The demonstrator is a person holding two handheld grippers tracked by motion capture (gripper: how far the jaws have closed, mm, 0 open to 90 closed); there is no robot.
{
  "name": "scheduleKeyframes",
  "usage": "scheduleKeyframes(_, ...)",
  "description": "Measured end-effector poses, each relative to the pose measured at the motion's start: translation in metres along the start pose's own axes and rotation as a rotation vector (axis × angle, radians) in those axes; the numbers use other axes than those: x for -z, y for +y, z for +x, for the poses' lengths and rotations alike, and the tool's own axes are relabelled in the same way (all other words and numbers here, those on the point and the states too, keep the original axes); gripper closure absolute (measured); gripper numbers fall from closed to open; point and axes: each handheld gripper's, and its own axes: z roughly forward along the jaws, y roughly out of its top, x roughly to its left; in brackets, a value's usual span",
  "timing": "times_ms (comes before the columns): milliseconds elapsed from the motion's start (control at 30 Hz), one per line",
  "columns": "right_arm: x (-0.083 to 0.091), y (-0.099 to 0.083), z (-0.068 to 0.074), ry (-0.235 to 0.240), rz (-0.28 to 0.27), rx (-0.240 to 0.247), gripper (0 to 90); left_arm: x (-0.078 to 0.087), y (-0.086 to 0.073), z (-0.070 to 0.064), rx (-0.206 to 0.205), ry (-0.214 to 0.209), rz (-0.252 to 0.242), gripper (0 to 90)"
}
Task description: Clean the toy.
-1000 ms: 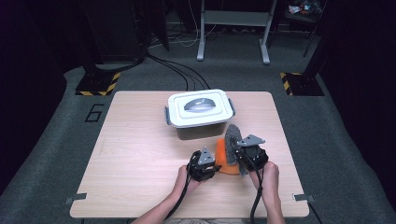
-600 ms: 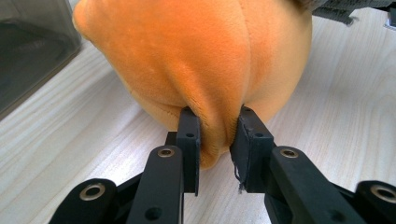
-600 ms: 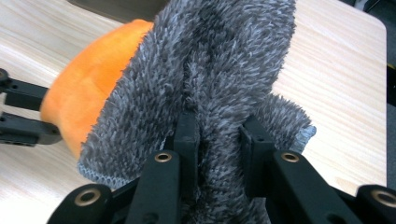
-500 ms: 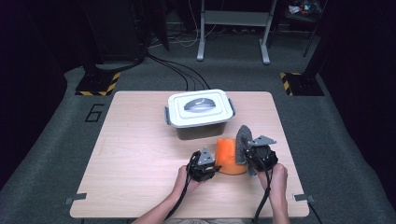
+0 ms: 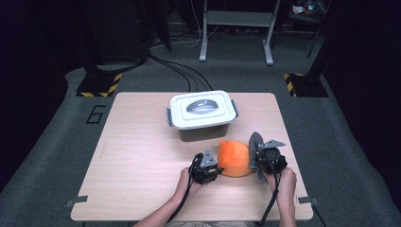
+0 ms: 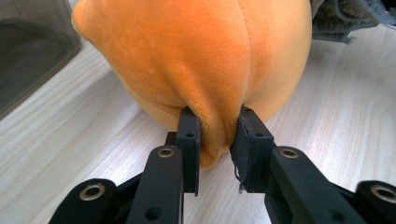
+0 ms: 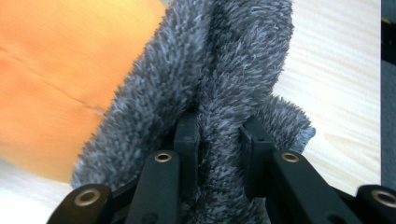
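1. Your left gripper [image 5: 213, 168] pinches a fold of the orange plush [image 5: 234, 158] at its near-left end; in the left gripper view the jaws are pressed into the fabric [image 6: 210, 70].
2. Your right gripper [image 5: 265, 161] clamps the grey fleece [image 5: 256, 144] on the plush's right side; the right gripper view shows a ridge of that fleece [image 7: 219, 84] squeezed between its jaws.
3. The plush lies on the desk [image 5: 142, 156] toward the near right corner, between both grippers and just in front of the white box [image 5: 201, 113].
4. The box sits at the far middle of the desk with its lid on and side latches apparently closed.
5. I judge you are early: both grips are secured, but the plush is still outside the box, and opening the lid and stowing the plush seem left.
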Motion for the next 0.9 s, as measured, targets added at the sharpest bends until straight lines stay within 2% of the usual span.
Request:
scheduleKeyframes(167, -0.017, -0.007, -0.004, -0.021, 0.055, -0.003, 71.9, 0.000, 0.000, 0.000, 0.002, 0.002, -0.001, 73.5)
scheduleKeyframes(300, -0.029, -0.012, -0.005, -0.014, 0.107, -0.013, 71.9, 0.000, 0.000, 0.000, 0.001, 0.001, 0.000, 73.3)
scheduleKeyframes(400, -0.034, -0.015, -0.007, -0.006, 0.113, -0.011, 71.8, -0.001, -0.001, 0.000, 0.003, 0.004, -0.006, 73.3)
scheduleKeyframes(500, -0.030, -0.014, -0.008, -0.010, 0.110, -0.027, 71.9, -0.001, -0.001, 0.000, 0.007, 0.005, -0.005, 73.2)
scheduleKeyframes(533, -0.028, -0.013, -0.009, -0.012, 0.100, -0.019, 71.9, 0.000, -0.001, 0.001, 0.009, 0.004, -0.003, 73.2)
scheduleKeyframes(567, -0.023, -0.012, -0.008, -0.015, 0.098, -0.036, 71.9, 0.000, -0.001, 0.001, 0.012, 0.003, -0.003, 73.2)
scheduleKeyframes(733, 0.005, -0.006, -0.010, -0.035, 0.010, -0.034, 72.0, 0.000, -0.002, 0.001, 0.011, 0.005, 0.000, 73.1)
scheduleKeyframes(900, 0.038, 0.005, -0.006, -0.002, -0.100, -0.009, 72.0, 0.000, -0.001, 0.001, 0.009, 0.005, 0.000, 73.0)
